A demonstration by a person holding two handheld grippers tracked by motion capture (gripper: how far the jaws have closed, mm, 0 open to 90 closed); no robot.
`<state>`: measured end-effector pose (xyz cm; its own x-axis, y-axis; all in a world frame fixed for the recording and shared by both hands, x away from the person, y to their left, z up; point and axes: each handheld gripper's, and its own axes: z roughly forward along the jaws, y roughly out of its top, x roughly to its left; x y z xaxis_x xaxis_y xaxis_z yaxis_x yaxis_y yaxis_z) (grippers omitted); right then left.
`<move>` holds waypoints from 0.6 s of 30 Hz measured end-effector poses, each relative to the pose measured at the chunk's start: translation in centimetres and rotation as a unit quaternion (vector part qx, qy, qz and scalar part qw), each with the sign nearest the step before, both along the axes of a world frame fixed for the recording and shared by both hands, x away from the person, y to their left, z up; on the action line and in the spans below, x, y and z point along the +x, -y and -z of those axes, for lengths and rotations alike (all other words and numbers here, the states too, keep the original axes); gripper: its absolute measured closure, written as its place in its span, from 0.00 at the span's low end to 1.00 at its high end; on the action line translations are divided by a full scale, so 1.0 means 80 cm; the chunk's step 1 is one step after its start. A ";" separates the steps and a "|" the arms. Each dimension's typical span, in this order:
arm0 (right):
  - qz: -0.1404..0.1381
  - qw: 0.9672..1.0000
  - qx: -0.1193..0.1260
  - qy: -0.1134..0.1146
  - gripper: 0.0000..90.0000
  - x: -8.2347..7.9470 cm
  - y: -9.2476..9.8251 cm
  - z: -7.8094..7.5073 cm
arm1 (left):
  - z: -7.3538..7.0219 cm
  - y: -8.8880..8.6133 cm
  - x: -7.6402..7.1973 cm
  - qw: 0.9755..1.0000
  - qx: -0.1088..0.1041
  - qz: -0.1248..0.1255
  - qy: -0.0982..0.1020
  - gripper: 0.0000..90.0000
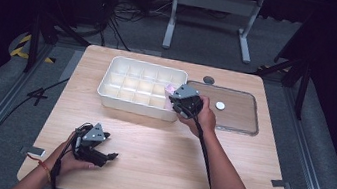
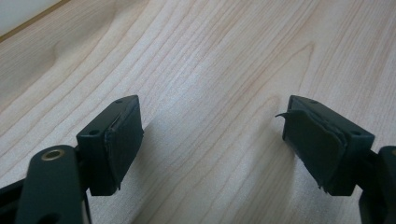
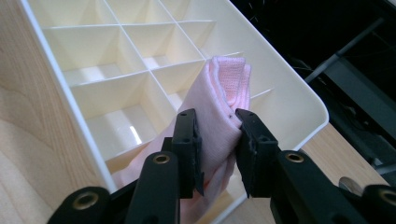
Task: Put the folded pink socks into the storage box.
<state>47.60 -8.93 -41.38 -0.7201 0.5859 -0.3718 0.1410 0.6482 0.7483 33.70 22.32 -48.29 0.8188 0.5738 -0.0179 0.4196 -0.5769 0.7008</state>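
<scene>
The right gripper (image 3: 218, 140) was clamped on a folded pale pink cloth (image 3: 219, 100), holding it over the near right corner of the white plastic divided tray (image 1: 107, 83). The left gripper (image 2: 212, 140) sat spread wide with nothing in it, low over the light wooden table (image 1: 158, 148) near the left front.

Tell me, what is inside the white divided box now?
The compartments of the white divided box look empty; the right gripper holds a folded pink cloth over one corner, hiding the cells beneath it.
</scene>
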 end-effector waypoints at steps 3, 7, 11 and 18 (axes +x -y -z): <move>-0.011 1.000 0.010 -0.011 0.79 -0.002 0.003 0.001 | 0.000 0.000 0.000 1.000 0.002 0.001 0.000 0.22; -0.025 0.999 0.008 -0.033 0.78 -0.003 0.007 0.002 | 0.000 0.000 0.000 1.000 0.000 0.000 0.000 0.22; -0.035 0.998 0.014 -0.052 0.78 0.000 0.010 0.000 | 0.000 0.000 0.000 1.000 0.000 0.000 0.000 0.22; -0.046 0.993 -0.005 -0.106 0.79 0.010 0.011 -0.004 | 0.000 0.000 0.000 1.000 0.000 0.000 0.000 0.22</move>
